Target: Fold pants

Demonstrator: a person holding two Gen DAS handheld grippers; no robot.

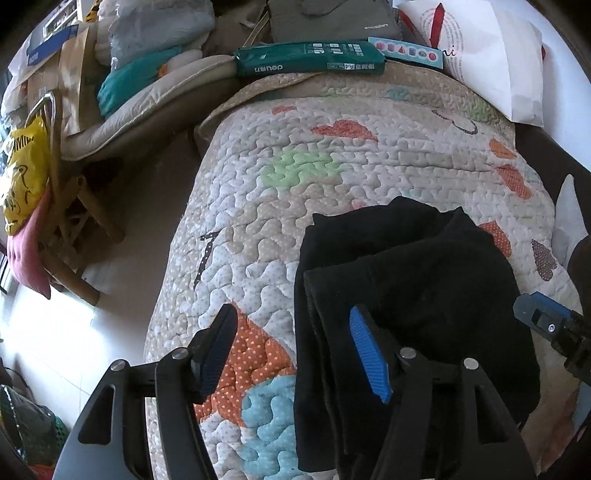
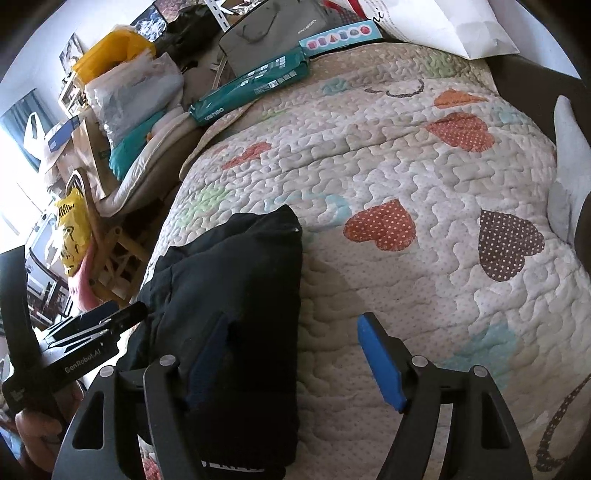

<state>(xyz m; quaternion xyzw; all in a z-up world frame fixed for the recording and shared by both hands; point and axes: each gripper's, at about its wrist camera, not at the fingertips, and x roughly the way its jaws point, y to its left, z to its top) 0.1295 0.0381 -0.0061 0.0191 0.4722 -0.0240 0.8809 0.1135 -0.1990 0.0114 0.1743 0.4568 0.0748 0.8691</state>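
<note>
The black pants (image 1: 413, 280) lie folded in a thick bundle on the heart-patterned quilt (image 1: 295, 177). My left gripper (image 1: 295, 350) is open above the bundle's left edge, one blue pad (image 1: 369, 354) over the cloth and the other finger over the quilt. In the right wrist view the pants (image 2: 236, 273) sit at lower left. My right gripper (image 2: 295, 360) is open over their right edge, its left finger (image 2: 207, 358) above the cloth and its right pad over bare quilt (image 2: 424, 166). Neither gripper presses on the cloth. Each gripper shows at the edge of the other's view.
A green pack of paper (image 1: 310, 59), a grey bag (image 1: 332, 18) and a white pillow (image 1: 491, 62) lie at the bed's far end. Off the left edge are a wooden chair with a yellow bag (image 1: 26, 181), piled clutter and bare floor (image 1: 55, 332).
</note>
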